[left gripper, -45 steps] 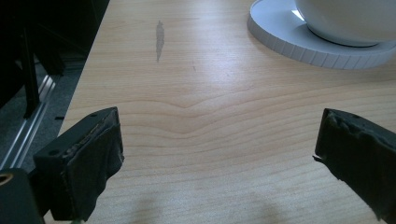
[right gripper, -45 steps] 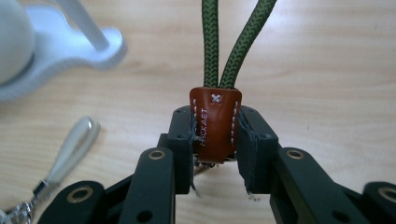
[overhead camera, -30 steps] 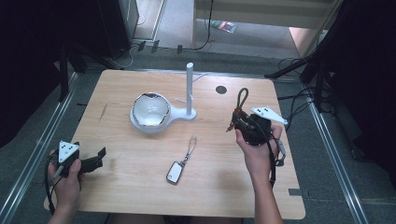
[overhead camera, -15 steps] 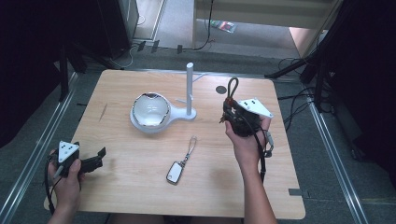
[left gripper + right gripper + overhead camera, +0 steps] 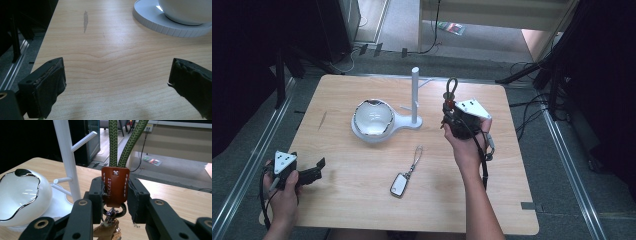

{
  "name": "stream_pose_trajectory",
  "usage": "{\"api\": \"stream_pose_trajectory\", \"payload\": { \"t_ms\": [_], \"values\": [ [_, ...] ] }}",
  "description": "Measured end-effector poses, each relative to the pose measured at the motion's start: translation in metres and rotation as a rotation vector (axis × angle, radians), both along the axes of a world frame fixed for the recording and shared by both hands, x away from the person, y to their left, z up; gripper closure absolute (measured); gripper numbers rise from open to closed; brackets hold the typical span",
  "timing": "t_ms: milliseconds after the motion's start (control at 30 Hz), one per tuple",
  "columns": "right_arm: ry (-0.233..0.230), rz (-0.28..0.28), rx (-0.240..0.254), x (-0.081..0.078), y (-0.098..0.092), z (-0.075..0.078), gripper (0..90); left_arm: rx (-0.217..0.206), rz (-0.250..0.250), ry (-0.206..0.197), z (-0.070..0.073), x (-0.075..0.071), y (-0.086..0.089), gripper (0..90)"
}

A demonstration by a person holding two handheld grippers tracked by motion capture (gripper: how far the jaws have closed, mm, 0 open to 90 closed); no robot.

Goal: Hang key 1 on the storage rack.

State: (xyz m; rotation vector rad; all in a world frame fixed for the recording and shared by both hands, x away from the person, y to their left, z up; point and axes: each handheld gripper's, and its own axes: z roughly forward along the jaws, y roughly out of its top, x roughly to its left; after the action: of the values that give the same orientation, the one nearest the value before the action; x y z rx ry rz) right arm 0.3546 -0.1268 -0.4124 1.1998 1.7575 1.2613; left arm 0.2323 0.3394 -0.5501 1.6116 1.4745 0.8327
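1. Right gripper (image 5: 451,111), right of centre in the high view, clamped on the brown leather tab of a keychain (image 5: 115,185), held above the table (image 5: 362,200).
2. Green cord loop (image 5: 452,86) standing straight up from that tab; metal ring and keys hanging below between the jaws in the right gripper view.
3. Keychain just right of the white stand (image 5: 415,95), near its upright pole, not touching it.
4. White bowl (image 5: 373,117) with a silver rim resting on the stand's round base, left of the pole.
5. Car key fob (image 5: 398,184) with a thin strap lying flat at lower centre of the high view, well apart from both grippers.
6. Left gripper (image 5: 314,170) at the lower left, low over the table edge, jaws wide apart with only bare wood between them.
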Motion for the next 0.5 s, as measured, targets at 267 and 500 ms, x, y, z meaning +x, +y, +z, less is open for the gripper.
{"api": "stream_pose_trajectory", "payload": {
  "t_ms": [267, 500],
  "values": [
    [-0.014, 0.038, 0.005, 0.013, 0.005, -0.003, 69.0, -0.001, -0.001, 0.0, 0.0, 0.0, 0.0, 1.4],
    [0.012, 0.073, 0.013, 0.022, 0.007, -0.003, 68.9, 0.0, -0.006, -0.002, 0.0, 0.0, 0.0, 1.4]
  ]
}}
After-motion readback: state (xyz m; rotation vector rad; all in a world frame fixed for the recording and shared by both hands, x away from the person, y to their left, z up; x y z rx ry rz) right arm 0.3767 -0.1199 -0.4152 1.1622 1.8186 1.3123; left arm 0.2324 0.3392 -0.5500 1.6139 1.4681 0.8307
